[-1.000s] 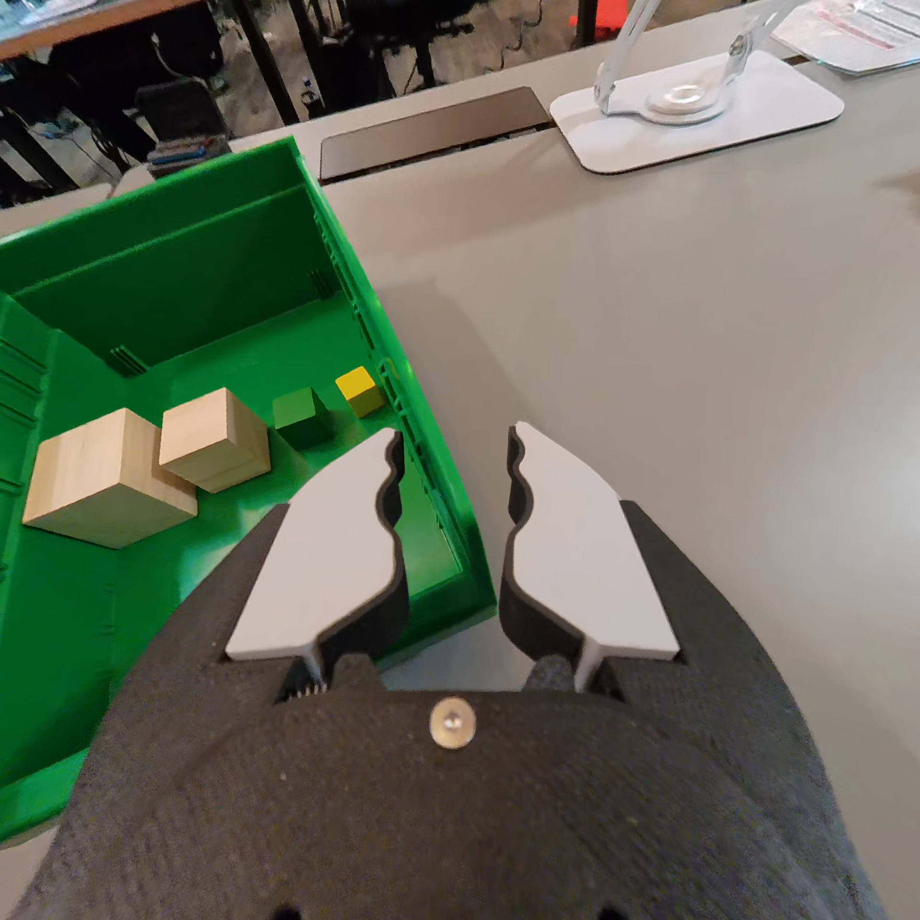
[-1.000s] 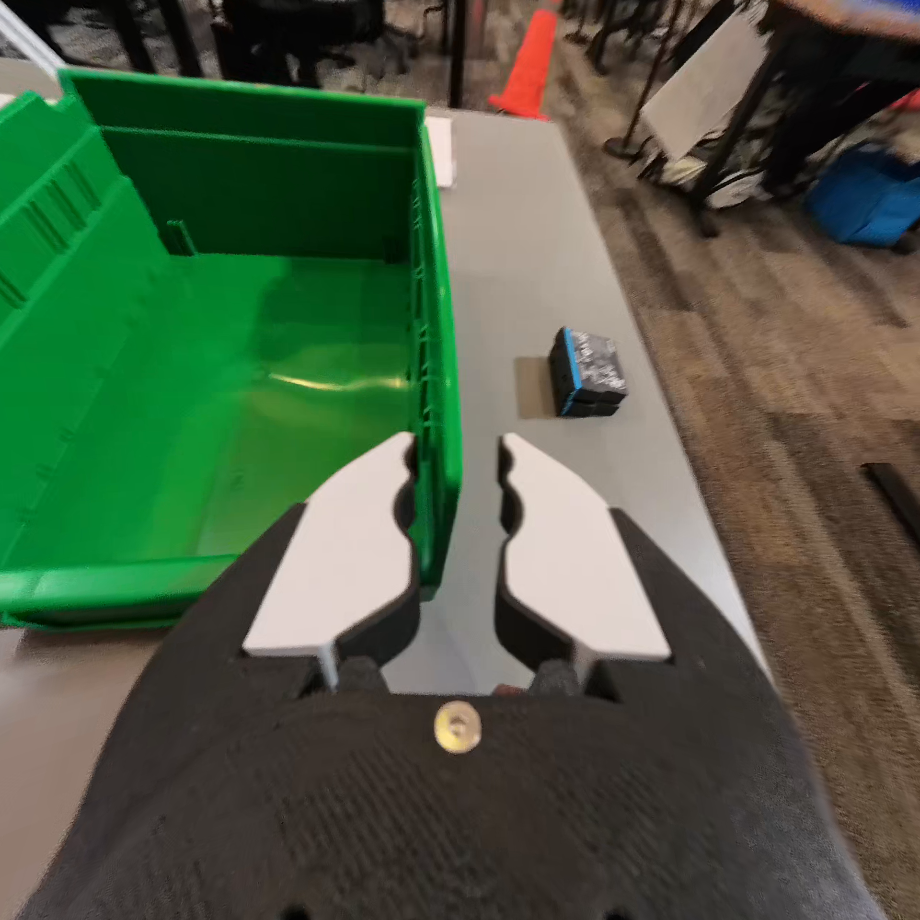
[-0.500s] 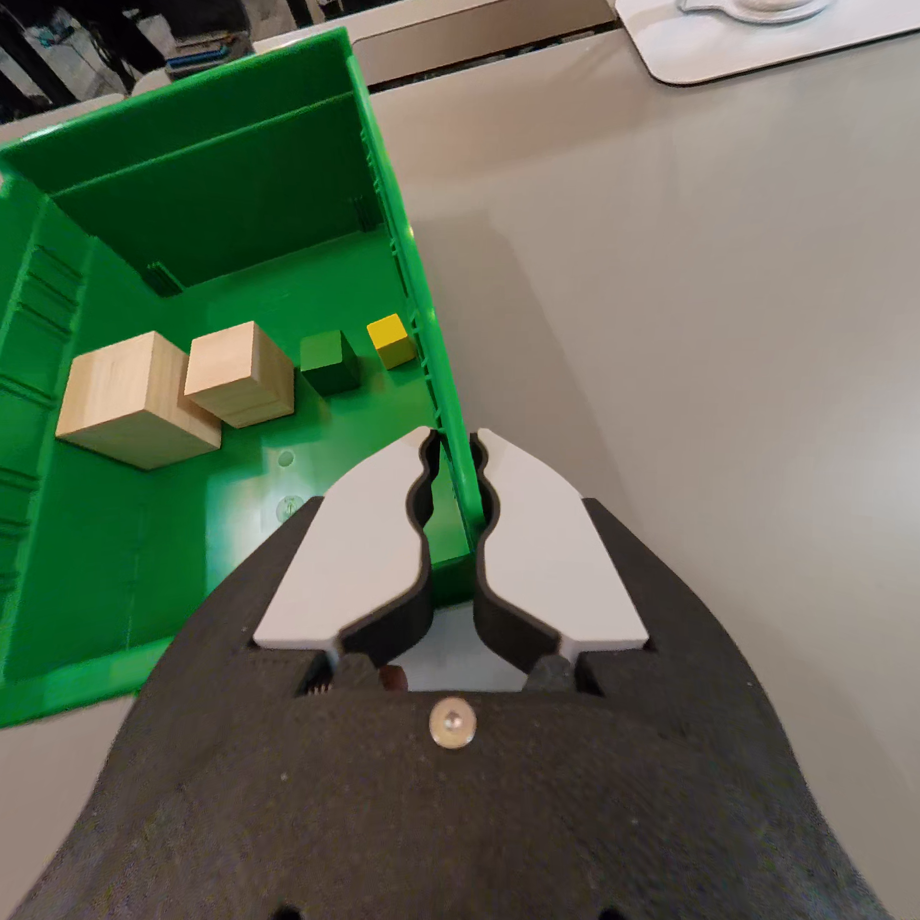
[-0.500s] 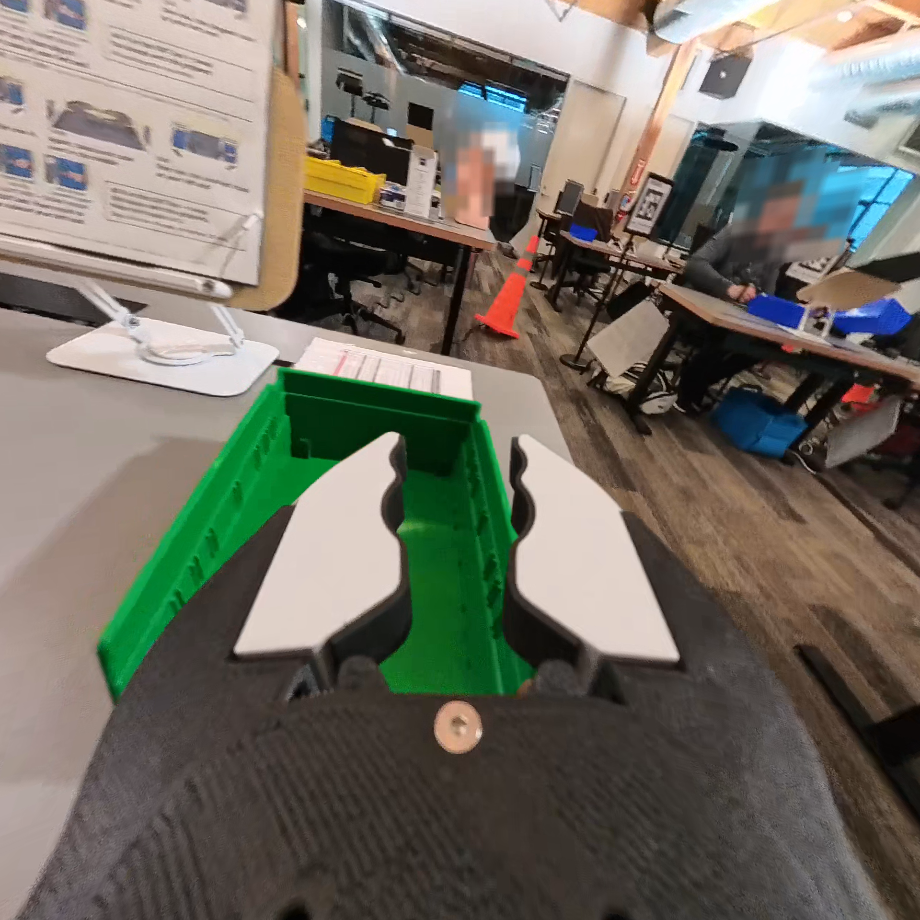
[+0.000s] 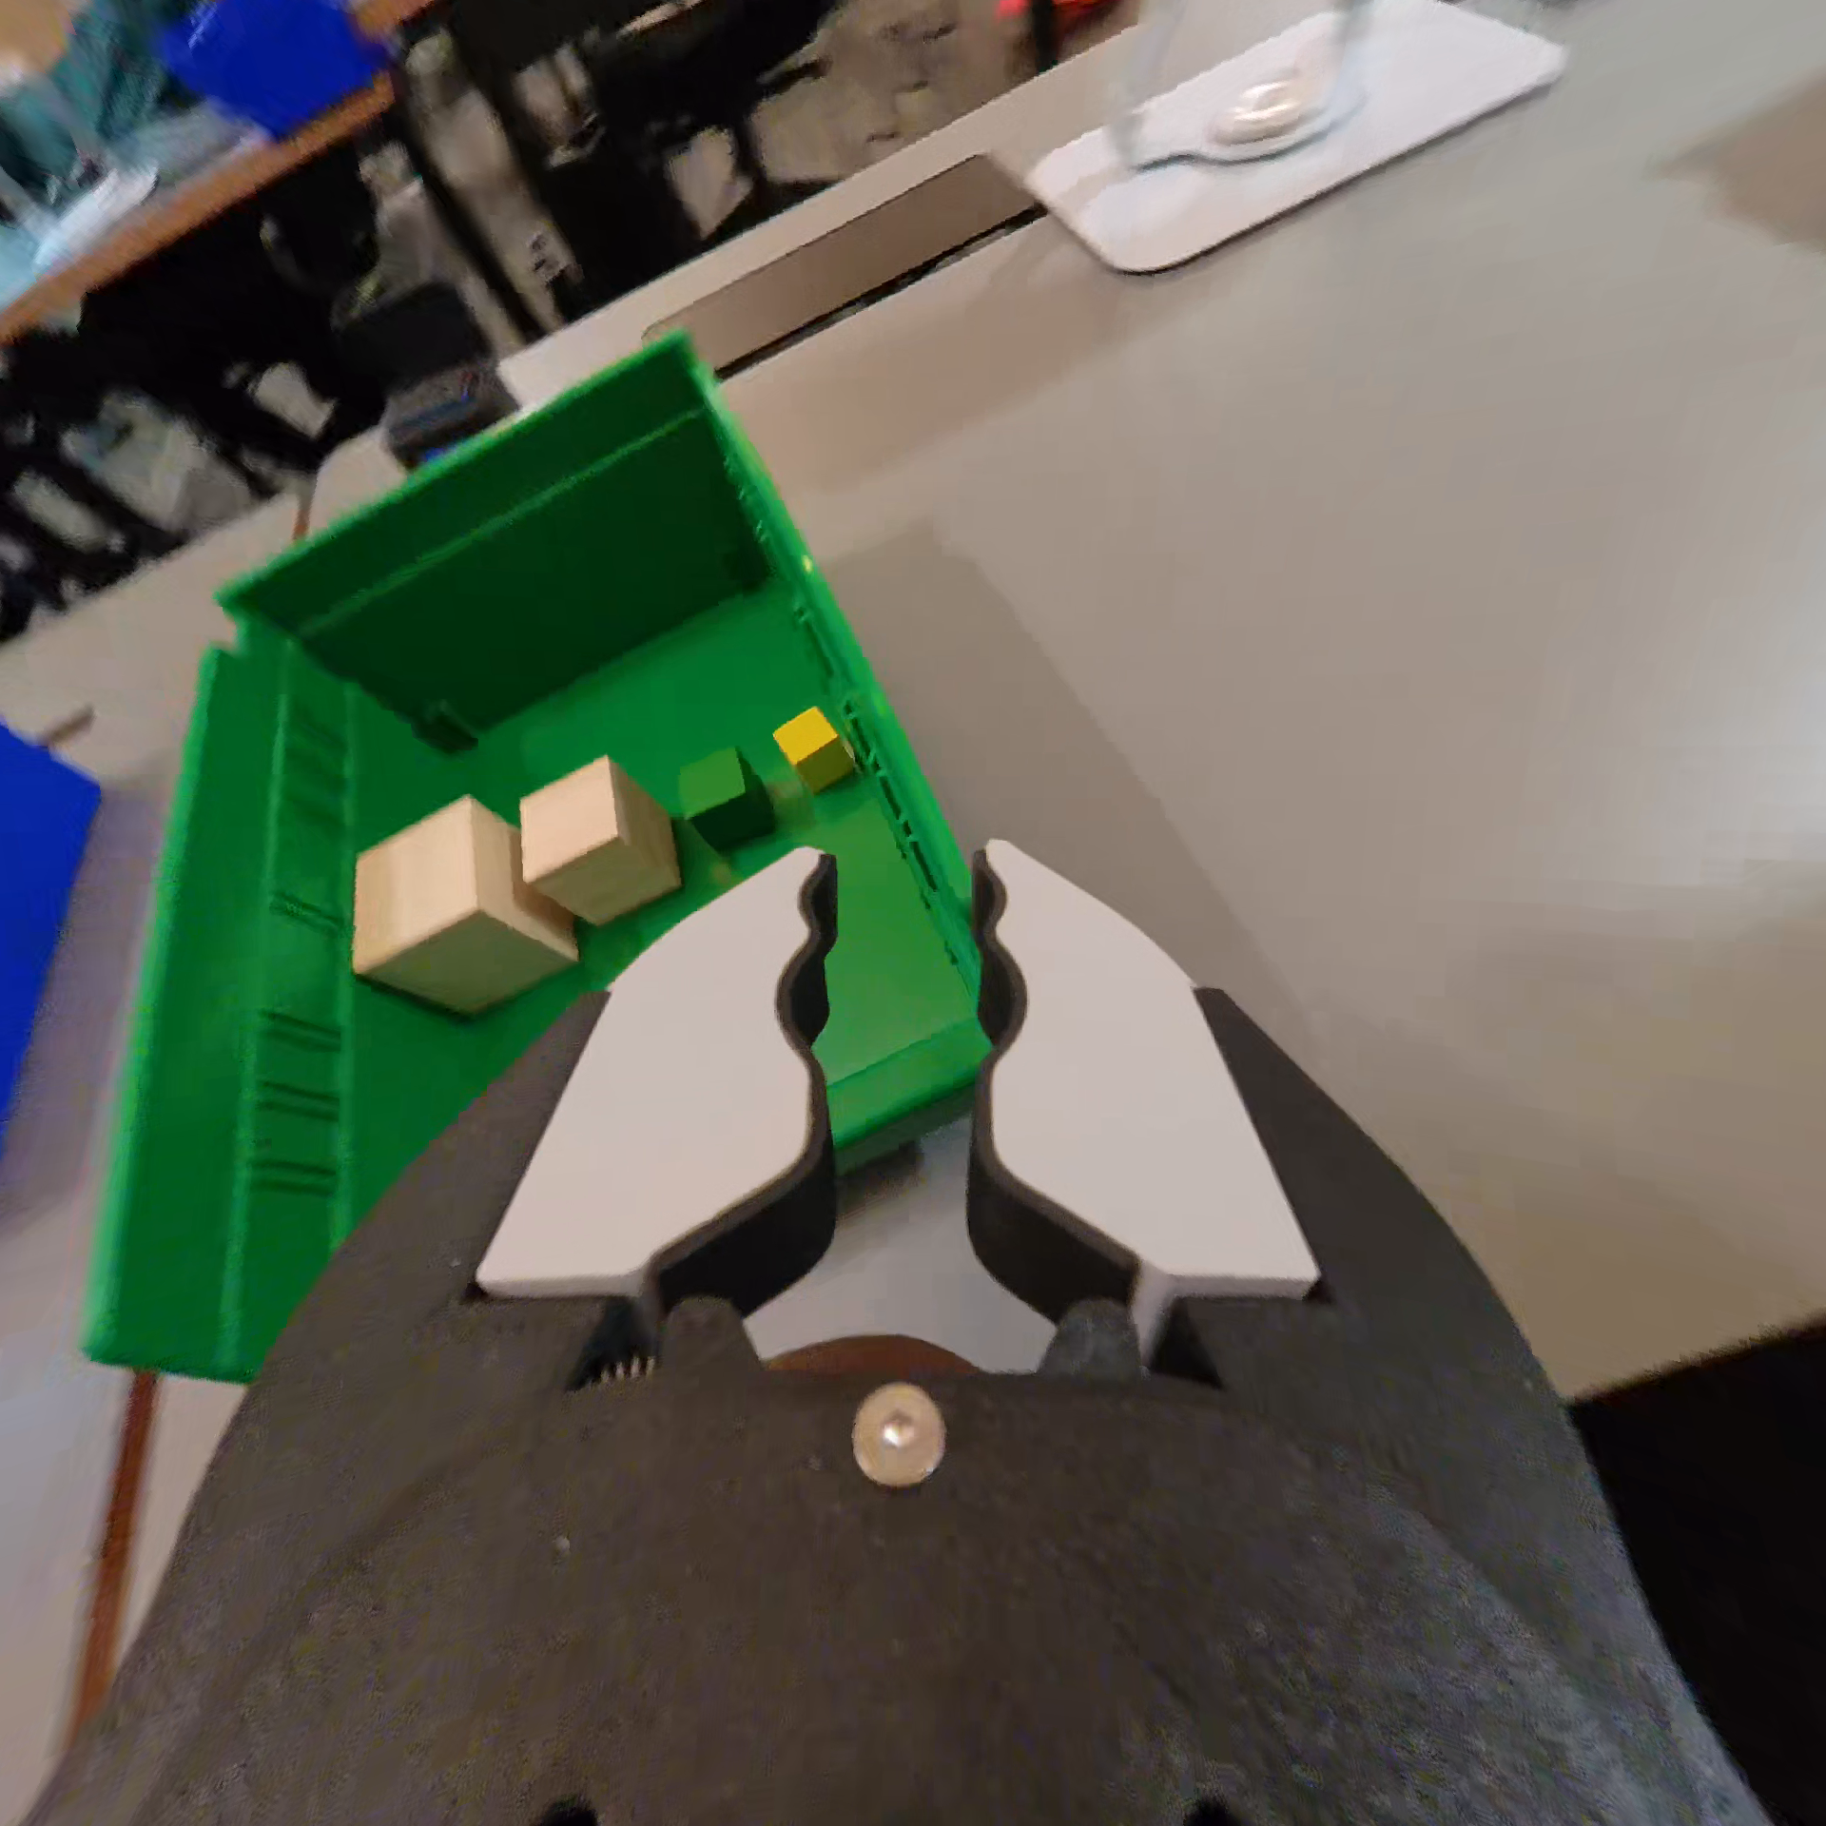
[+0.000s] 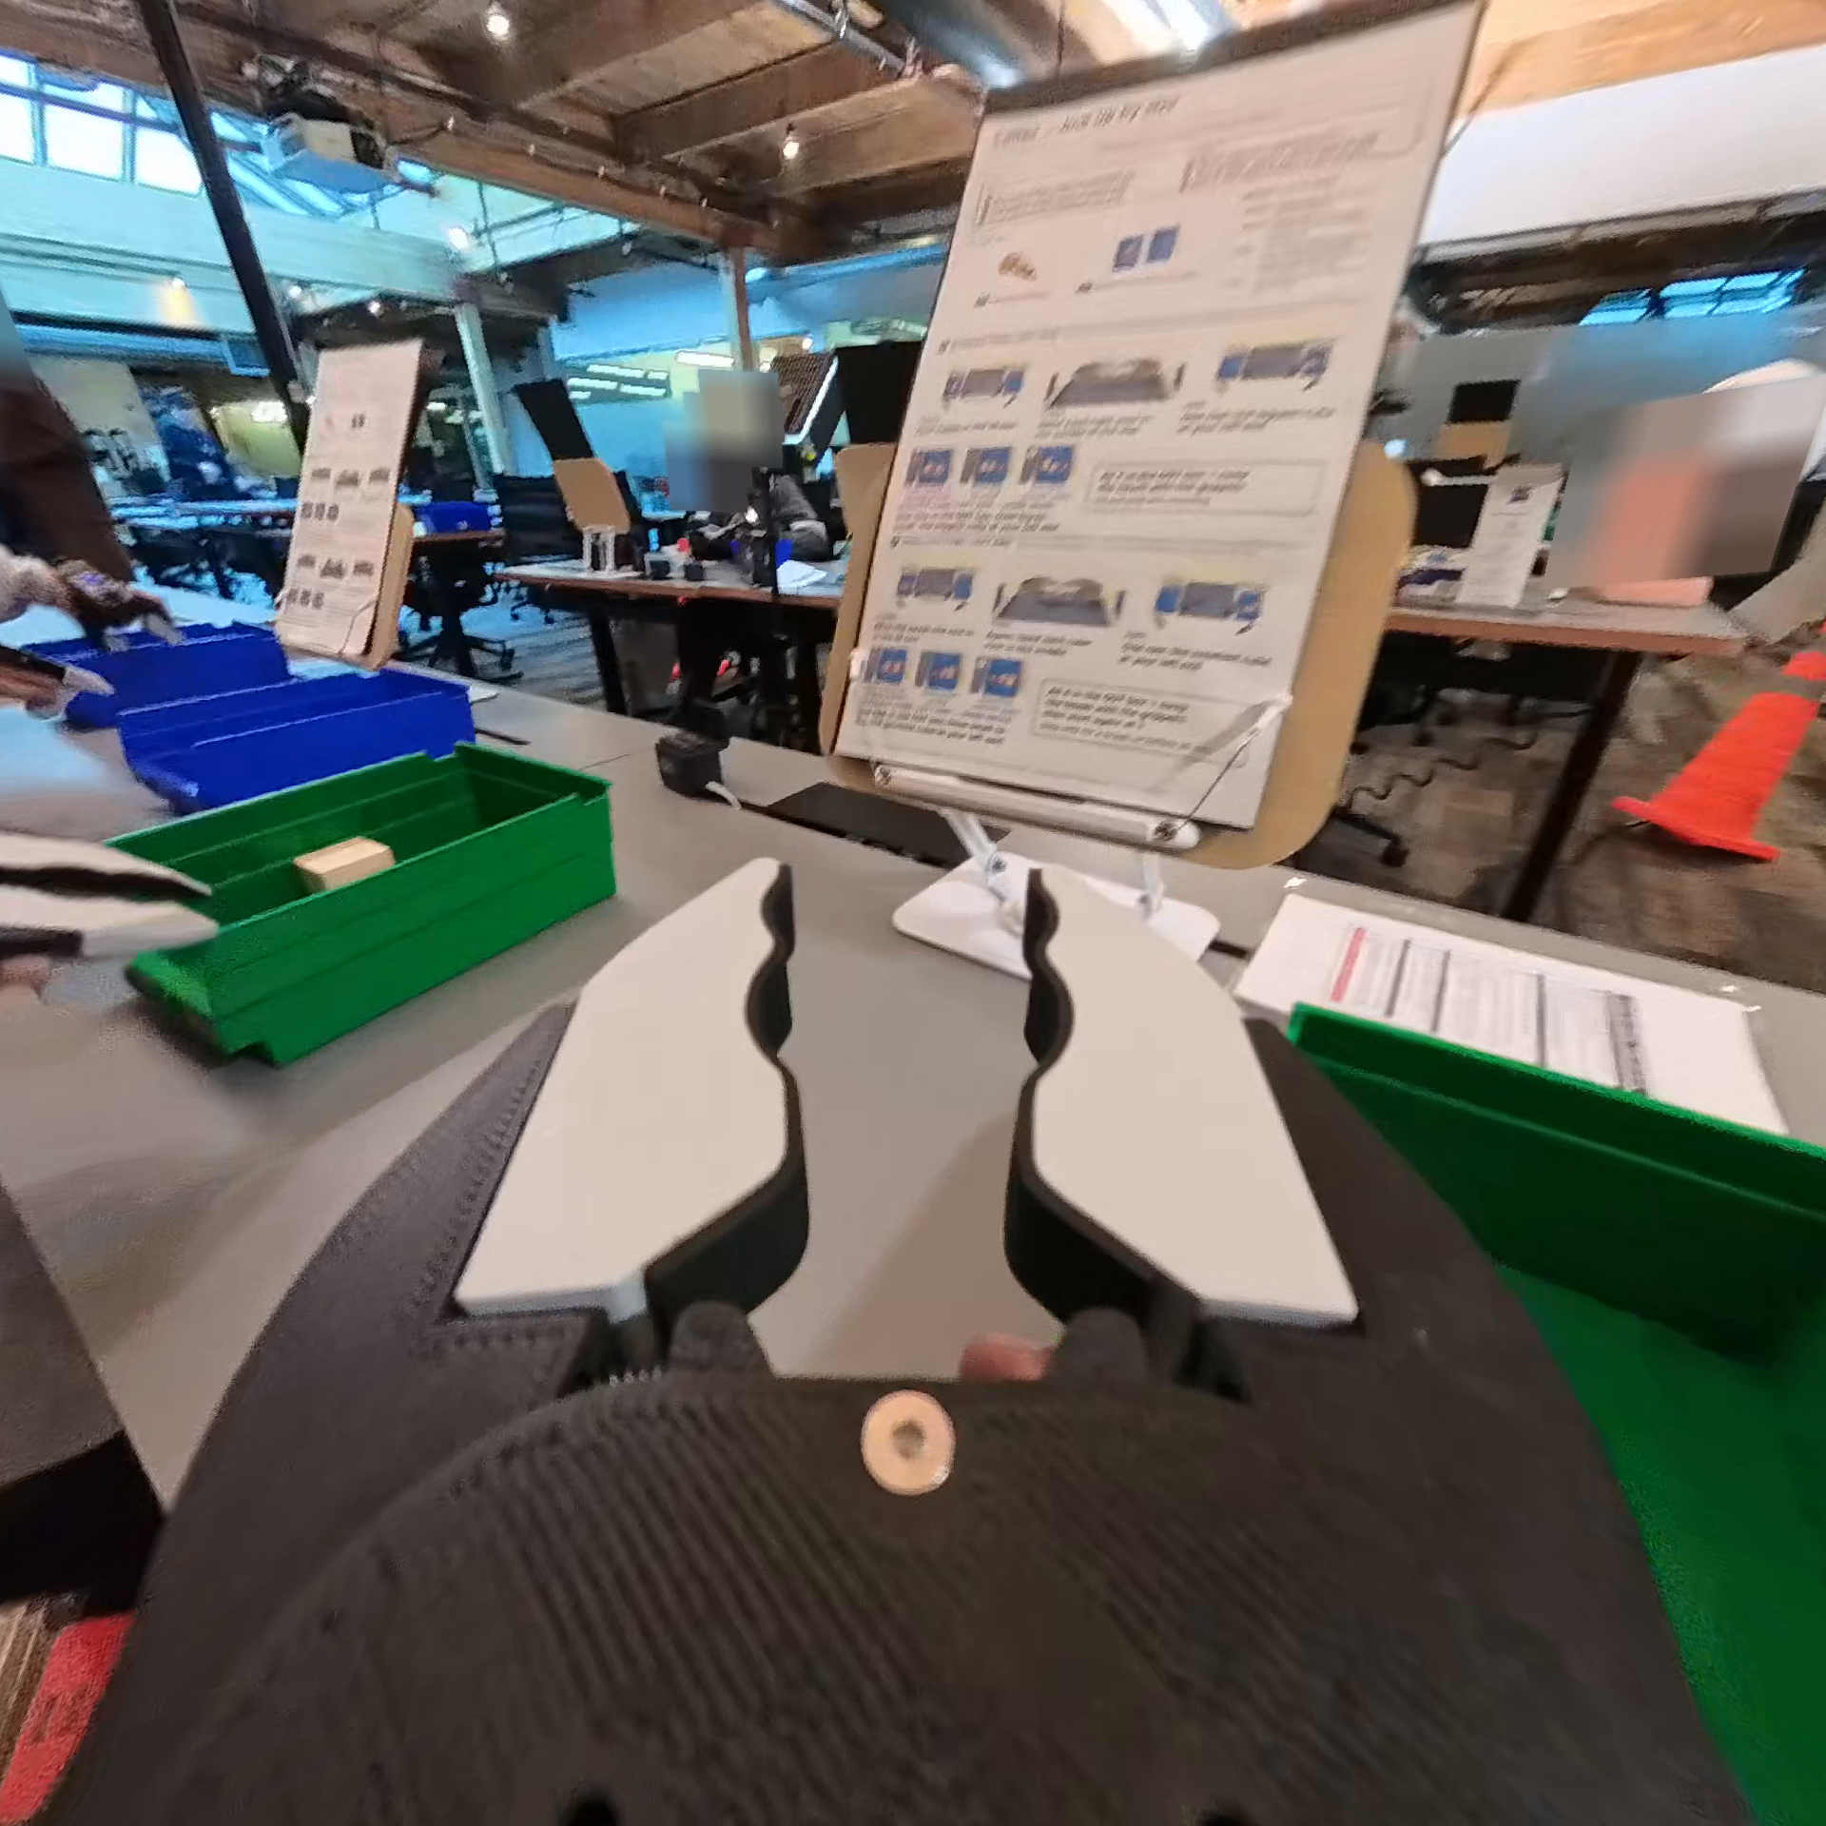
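A green bin (image 5: pixel 247 988) sits on the grey table (image 5: pixel 1383 692). It holds two pale wooden blocks (image 5: pixel 445 909) (image 5: pixel 593 850), a small green cube (image 5: pixel 726 795) and a small yellow cube (image 5: pixel 812 746). My left gripper (image 5: pixel 904 870) is open and empty, and hovers over the bin's near right corner with its right finger beside the right wall. My right gripper (image 6: pixel 907 879) is open and empty above bare table. In the right wrist view the same bin (image 6: pixel 395 919) lies to its left with a wooden block (image 6: pixel 344 862) showing. A second green bin (image 6: pixel 1581 1235) is close on its right.
A document stand (image 6: pixel 1117 494) on a white base (image 6: pixel 988 929) stands straight ahead of the right gripper, with a printed sheet (image 6: pixel 1512 1008) to its right. Blue bins (image 6: pixel 296 711) lie beyond the left green bin. The table's near edge (image 5: pixel 1680 1373) is at lower right. An orange cone (image 6: pixel 1739 771) stands on the floor.
The left gripper had closed around the bin's right wall; now it has opened and drawn back. The right gripper has swung left off the second bin and now faces the document stand.
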Available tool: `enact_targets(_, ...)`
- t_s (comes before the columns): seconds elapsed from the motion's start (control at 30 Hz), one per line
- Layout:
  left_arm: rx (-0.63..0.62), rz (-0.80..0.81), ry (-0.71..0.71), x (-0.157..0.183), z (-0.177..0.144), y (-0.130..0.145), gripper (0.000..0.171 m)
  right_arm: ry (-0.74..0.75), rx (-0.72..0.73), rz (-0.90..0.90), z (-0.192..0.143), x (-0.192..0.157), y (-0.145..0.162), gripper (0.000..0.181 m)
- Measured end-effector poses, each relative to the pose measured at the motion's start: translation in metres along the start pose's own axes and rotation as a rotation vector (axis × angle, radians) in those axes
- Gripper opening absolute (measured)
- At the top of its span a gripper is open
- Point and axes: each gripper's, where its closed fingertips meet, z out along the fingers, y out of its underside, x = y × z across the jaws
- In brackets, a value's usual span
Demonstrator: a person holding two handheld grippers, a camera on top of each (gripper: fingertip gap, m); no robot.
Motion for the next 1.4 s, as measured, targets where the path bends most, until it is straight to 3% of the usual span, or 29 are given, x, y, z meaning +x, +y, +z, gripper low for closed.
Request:
enact_targets(0.1,0.010,0.128,0.109,-0.007,-0.014,-0.005,0.026,-0.035,-0.071,0.019,0.012,-0.013,0.032,0.045)
enact_targets(0.17,-0.046,0.214,0.176,-0.018,-0.009,-0.007,0.032,-0.068,-0.110,0.039,0.021,-0.023,0.053,0.044)
enact_targets(0.33,-0.143,0.480,0.376,-0.042,0.034,-0.018,0.036,-0.157,-0.210,0.040,0.040,-0.053,0.090,0.045)
enact_targets(0.47,-0.306,0.521,0.583,-0.052,0.071,-0.010,0.041,-0.185,-0.224,0.022,0.048,-0.068,0.097,0.045)
enact_targets(0.6,-0.414,0.619,0.676,-0.055,0.101,0.007,0.041,-0.207,-0.245,0.028,0.049,-0.078,0.106,0.045)
enact_targets(0.77,-0.481,0.725,0.700,-0.051,0.126,0.023,0.042,-0.186,-0.270,0.029,0.051,-0.078,0.119,0.043)
enact_targets(1.2,-0.584,0.740,0.742,-0.036,0.151,0.043,0.041,-0.177,-0.261,0.123,0.054,-0.064,0.122,0.041)
enact_targets(1.33,-0.602,0.752,0.743,-0.034,0.152,0.044,0.023,-0.187,-0.265,0.127,0.053,-0.066,0.124,0.041)
enact_targets(1.4,-0.630,0.762,0.735,-0.037,0.150,0.045,0.023,-0.187,-0.264,0.116,0.053,-0.066,0.122,0.041)
